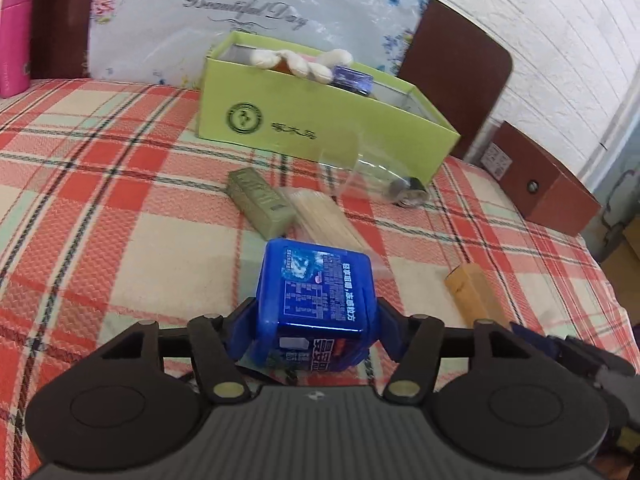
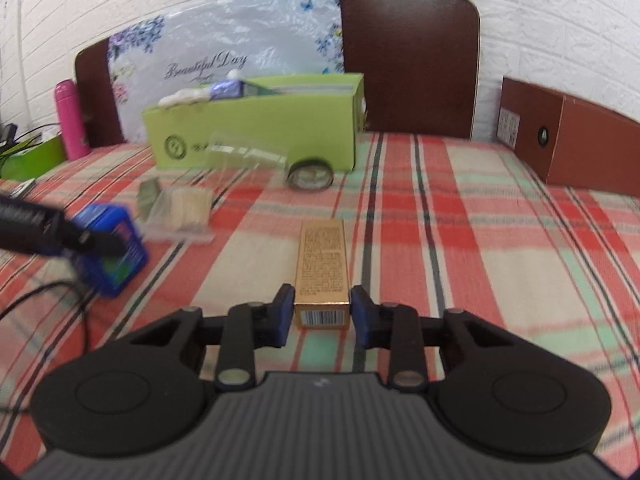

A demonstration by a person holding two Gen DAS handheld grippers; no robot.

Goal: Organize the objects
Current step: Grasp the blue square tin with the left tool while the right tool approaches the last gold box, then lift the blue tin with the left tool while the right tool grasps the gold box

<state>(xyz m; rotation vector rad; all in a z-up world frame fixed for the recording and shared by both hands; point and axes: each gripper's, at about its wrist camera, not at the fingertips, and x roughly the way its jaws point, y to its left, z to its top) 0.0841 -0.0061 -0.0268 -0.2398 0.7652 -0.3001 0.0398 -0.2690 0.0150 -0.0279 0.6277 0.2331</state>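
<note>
My left gripper [image 1: 314,326] is shut on a blue gum box [image 1: 316,292] and holds it above the plaid bedcover; the box also shows in the right wrist view [image 2: 114,248]. My right gripper [image 2: 322,314] has its jaws on both sides of a gold carton [image 2: 323,268] that lies on the cover; whether the pads touch it I cannot tell. The carton also shows in the left wrist view [image 1: 474,294]. A green open box [image 1: 312,116] with several items inside stands at the back.
An olive bar [image 1: 260,202], a bag of wooden sticks [image 1: 326,220] and a clear plastic jar on its side [image 1: 374,176] lie before the green box. A pink bottle [image 2: 72,120] stands far left. A brown carton [image 2: 568,136] sits at the right edge.
</note>
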